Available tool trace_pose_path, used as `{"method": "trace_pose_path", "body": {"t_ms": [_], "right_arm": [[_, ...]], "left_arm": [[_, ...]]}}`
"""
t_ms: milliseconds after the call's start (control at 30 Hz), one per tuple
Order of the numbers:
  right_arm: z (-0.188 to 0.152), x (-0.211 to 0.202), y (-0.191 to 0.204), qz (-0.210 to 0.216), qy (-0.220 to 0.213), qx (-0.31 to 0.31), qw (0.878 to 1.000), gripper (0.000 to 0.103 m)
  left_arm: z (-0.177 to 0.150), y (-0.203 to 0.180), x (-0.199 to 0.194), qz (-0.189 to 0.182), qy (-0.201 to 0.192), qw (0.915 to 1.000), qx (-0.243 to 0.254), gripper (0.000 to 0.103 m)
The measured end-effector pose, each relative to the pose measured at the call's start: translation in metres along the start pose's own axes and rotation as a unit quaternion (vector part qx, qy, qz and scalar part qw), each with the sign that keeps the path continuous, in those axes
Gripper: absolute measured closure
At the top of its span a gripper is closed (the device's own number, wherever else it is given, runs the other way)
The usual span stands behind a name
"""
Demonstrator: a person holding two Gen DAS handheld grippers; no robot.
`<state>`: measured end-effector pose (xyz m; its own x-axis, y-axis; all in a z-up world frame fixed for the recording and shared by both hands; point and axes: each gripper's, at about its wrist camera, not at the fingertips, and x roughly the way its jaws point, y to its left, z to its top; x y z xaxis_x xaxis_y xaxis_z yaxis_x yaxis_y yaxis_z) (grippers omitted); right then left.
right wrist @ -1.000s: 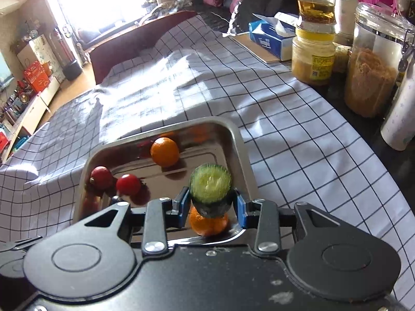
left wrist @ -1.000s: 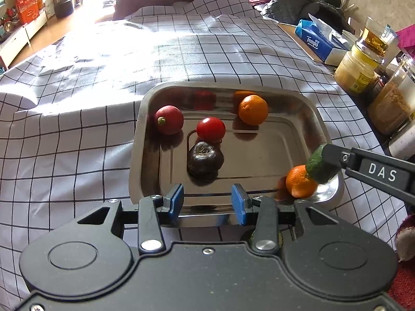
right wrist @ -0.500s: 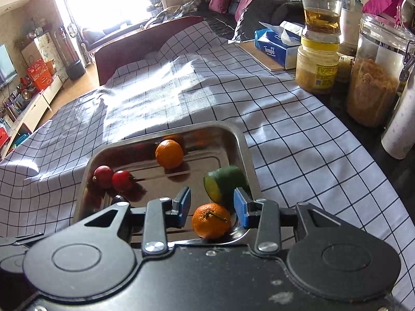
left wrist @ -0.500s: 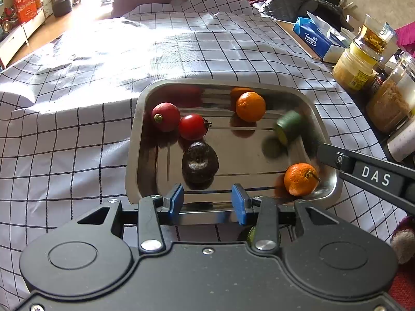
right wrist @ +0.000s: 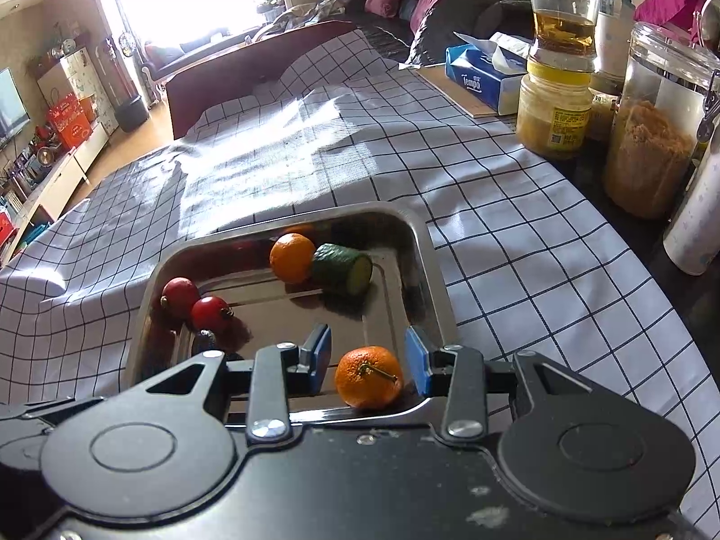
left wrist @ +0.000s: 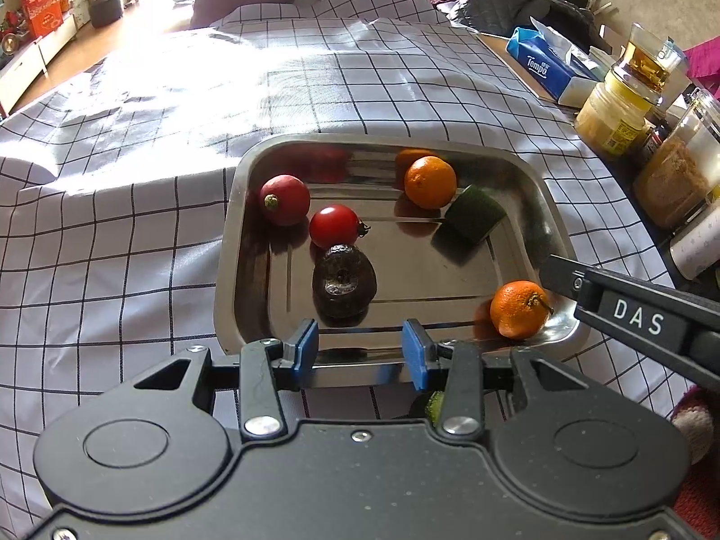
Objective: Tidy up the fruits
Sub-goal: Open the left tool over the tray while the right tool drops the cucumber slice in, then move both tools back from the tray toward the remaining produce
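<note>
A steel tray point(left wrist: 225, 243) point(right wrist: 429, 261) sits on the checked tablecloth. In it lie a cucumber piece point(left wrist: 474, 213) point(right wrist: 343, 268) touching an orange point(left wrist: 429, 181) point(right wrist: 291, 257), a second orange point(left wrist: 519, 309) point(right wrist: 368, 376) at the near right corner, a red radish point(left wrist: 284, 200) point(right wrist: 179, 296), a cherry tomato point(left wrist: 334, 226) point(right wrist: 209, 313) and a dark avocado point(left wrist: 344, 280). My left gripper point(left wrist: 359, 352) is open and empty at the tray's near rim. My right gripper point(right wrist: 368, 354) is open and empty above the near orange; its finger point(left wrist: 630, 310) shows at the right in the left wrist view.
Jars point(right wrist: 553, 112) point(right wrist: 652, 135), a glass of amber liquid point(right wrist: 562, 22) and a blue tissue box point(left wrist: 544, 65) point(right wrist: 481, 83) stand along the right edge. Another green piece point(left wrist: 433, 405) lies on the cloth under my left gripper. A chair back point(right wrist: 252, 67) stands beyond the table.
My right gripper opened and let go of the cucumber piece; it dropped into the tray and rolled to rest against the far orange. The right gripper drew back slightly.
</note>
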<state>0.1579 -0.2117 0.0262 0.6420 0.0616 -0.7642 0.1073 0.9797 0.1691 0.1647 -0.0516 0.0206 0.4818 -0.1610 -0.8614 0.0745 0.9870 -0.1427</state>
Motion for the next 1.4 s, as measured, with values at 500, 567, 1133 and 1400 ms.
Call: {"method": "trace_pose_path", "body": {"t_ms": [500, 567, 1133, 1400], "right_arm": [[-0.003, 0.003, 0.002, -0.006, 0.008, -0.003, 1.000, 0.063], [-0.003, 0.003, 0.003, -0.007, 0.007, -0.005, 1.000, 0.063], [-0.009, -0.014, 0.007, -0.030, -0.030, -0.010, 0.999, 0.063], [-0.036, -0.029, -0.003, -0.043, -0.035, 0.008, 0.998, 0.063]], "left_arm": [[0.001, 0.002, -0.008, 0.025, -0.023, 0.9994, -0.002, 0.053], [0.001, 0.002, -0.008, 0.027, -0.024, 0.9993, -0.001, 0.053], [-0.008, -0.008, -0.057, 0.014, -0.092, 0.9956, 0.010, 0.053], [-0.024, -0.013, -0.085, 0.005, -0.127, 0.9916, 0.025, 0.045]]}}
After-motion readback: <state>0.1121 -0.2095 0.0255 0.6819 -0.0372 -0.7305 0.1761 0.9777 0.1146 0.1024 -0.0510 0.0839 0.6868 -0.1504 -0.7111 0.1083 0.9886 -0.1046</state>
